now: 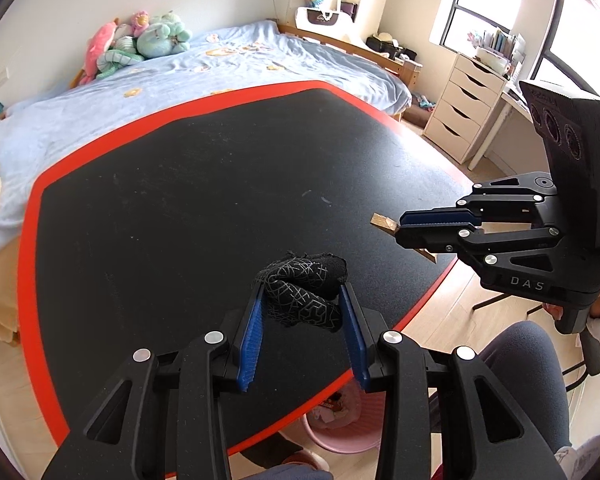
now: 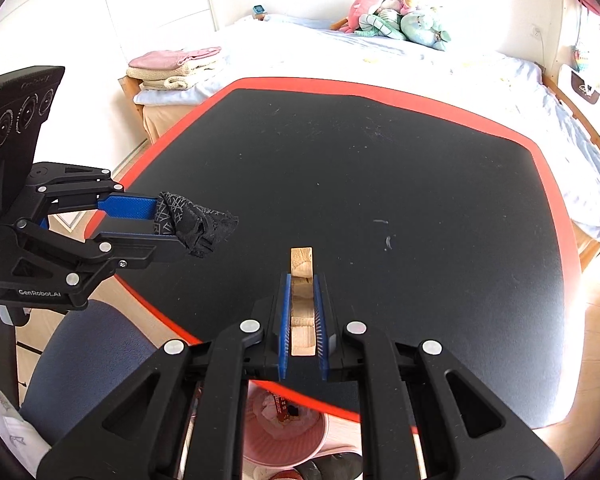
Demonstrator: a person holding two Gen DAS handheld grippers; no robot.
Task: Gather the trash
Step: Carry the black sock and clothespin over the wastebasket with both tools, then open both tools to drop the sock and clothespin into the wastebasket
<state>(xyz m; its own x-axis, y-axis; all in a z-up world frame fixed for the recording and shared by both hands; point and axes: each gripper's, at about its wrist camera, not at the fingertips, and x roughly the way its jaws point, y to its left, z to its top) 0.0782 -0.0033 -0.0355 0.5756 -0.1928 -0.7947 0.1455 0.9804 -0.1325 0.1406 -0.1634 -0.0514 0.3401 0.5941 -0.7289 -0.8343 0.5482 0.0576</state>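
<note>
My left gripper (image 1: pixel 302 290) is shut on a crumpled black cloth (image 1: pixel 304 284) with a grey line pattern, held above the near edge of the black table (image 1: pixel 180 184). In the right wrist view the same cloth (image 2: pixel 198 222) sticks out of the left gripper (image 2: pixel 166 220) at the left. My right gripper (image 2: pixel 302 280) is shut on a light wooden piece (image 2: pixel 302 304) that pokes past its blue pads. In the left wrist view that wooden piece (image 1: pixel 384 223) shows at the tips of the right gripper (image 1: pixel 400 230). A pink bin (image 2: pixel 284 436) with trash in it stands on the floor below the table's edge.
The table has a red border (image 1: pixel 32 240). A bed (image 1: pixel 220 64) with plush toys (image 1: pixel 140 40) runs behind it. White drawers (image 1: pixel 464 108) stand at the right. A person's grey-clad knee (image 1: pixel 528 380) and a chair (image 2: pixel 84 364) are close to the near edge. The pink bin (image 1: pixel 340 428) shows under the table.
</note>
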